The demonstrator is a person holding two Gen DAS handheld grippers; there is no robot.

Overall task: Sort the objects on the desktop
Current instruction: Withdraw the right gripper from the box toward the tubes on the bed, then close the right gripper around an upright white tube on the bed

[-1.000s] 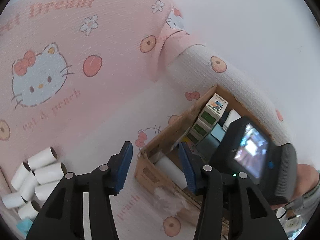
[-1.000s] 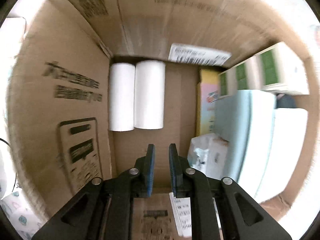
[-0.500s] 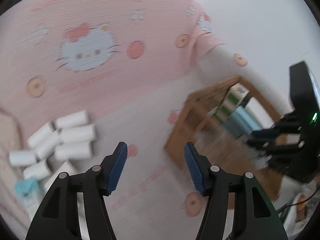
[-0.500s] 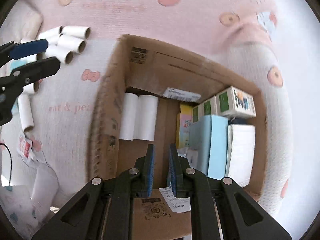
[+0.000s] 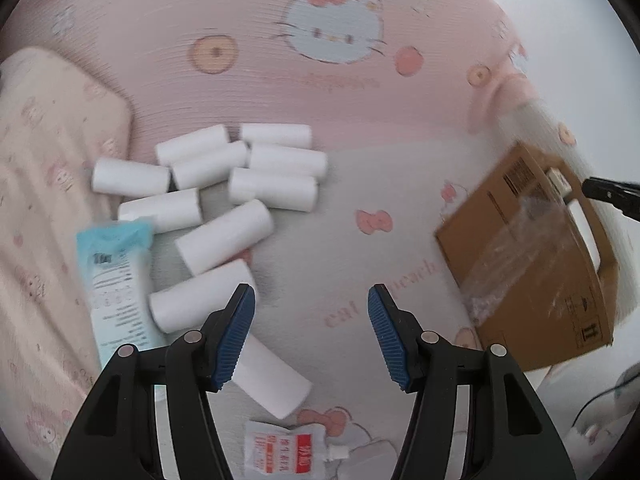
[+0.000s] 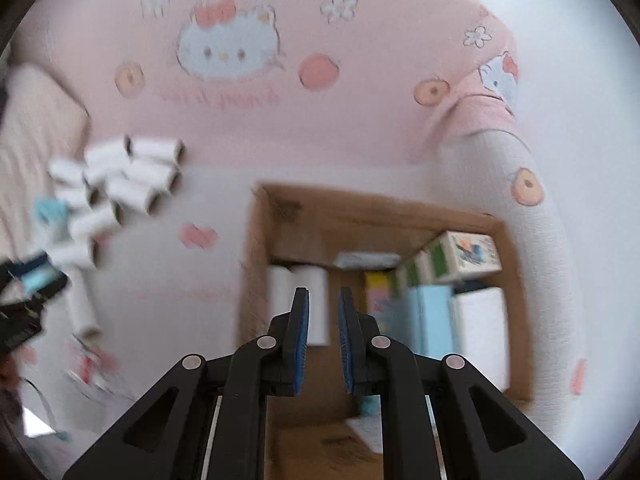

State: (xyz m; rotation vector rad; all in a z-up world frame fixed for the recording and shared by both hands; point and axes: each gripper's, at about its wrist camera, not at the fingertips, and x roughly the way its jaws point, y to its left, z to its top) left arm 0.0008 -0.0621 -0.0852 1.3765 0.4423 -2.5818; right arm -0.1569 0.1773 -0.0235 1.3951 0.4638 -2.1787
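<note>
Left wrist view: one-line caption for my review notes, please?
Open left hand-held gripper above white paper rolls scattered on pink cartoon bedding, cardboard box at right.

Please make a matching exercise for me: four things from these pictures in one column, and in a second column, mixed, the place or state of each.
Things:
1. cardboard box
2. white rolls
3. blue packet
4. left gripper

Places or states:
a. lies beside the rolls, at their left in the left wrist view
b. jaws wide apart, nothing between them
c. piled loose on the pink cloth
d. already holds two rolls and small boxes

Pairs: 1-d, 2-c, 3-a, 4-b
</note>
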